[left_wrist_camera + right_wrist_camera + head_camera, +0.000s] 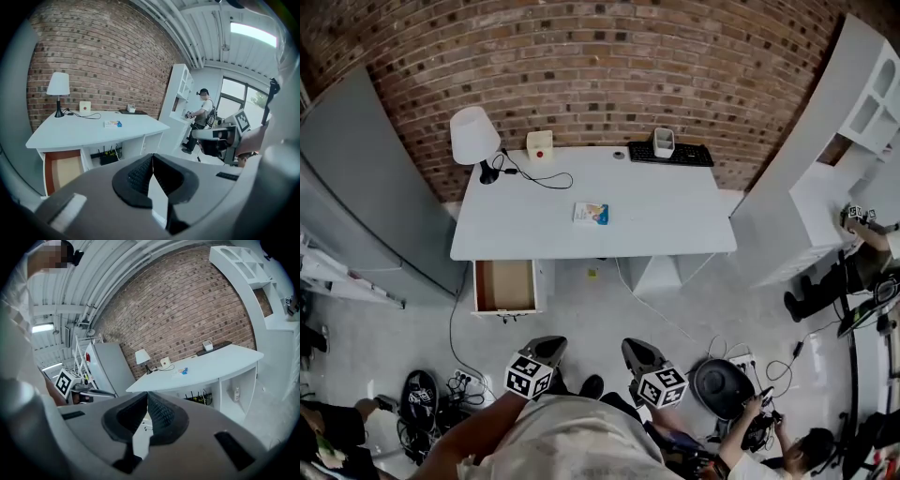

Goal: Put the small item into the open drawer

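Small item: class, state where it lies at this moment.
In the head view the small item lies near the middle of the white desk, above and right of the open drawer.

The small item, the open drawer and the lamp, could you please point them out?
small item [591, 214], head view, its top face.
open drawer [504, 285], head view, bare wooden bottom.
lamp [474, 134], head view, its shade.

An office-like studio. A desk [675, 211] with lamp [473, 136] and keyboard [670, 155] stands against a brick wall [600, 66].
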{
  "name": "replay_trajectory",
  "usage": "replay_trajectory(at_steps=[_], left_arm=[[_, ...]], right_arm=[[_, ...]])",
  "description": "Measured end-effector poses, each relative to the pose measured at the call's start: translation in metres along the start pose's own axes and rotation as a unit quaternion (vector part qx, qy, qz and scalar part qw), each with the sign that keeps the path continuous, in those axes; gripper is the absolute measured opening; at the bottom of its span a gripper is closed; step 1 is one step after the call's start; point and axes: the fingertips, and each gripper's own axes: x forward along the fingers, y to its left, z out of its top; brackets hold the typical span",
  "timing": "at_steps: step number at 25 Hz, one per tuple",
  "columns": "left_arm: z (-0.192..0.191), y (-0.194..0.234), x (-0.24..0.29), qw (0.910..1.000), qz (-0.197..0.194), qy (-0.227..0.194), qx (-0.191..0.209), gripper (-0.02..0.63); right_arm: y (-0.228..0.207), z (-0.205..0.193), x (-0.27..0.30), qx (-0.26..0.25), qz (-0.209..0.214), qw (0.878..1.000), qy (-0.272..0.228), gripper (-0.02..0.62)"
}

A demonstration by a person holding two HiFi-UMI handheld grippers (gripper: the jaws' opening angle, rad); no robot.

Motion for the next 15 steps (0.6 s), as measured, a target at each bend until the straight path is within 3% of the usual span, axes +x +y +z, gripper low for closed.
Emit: replay_trajectory(at_steps=[15], left_arm=[[-0.008, 0.010, 0.006, 0.9997, 0.011, 0.007, -0.019, 0.006]], right_arm=[[0.005, -0.007, 0.018, -0.005, 0.023, 0.999, 0.032, 0.006]])
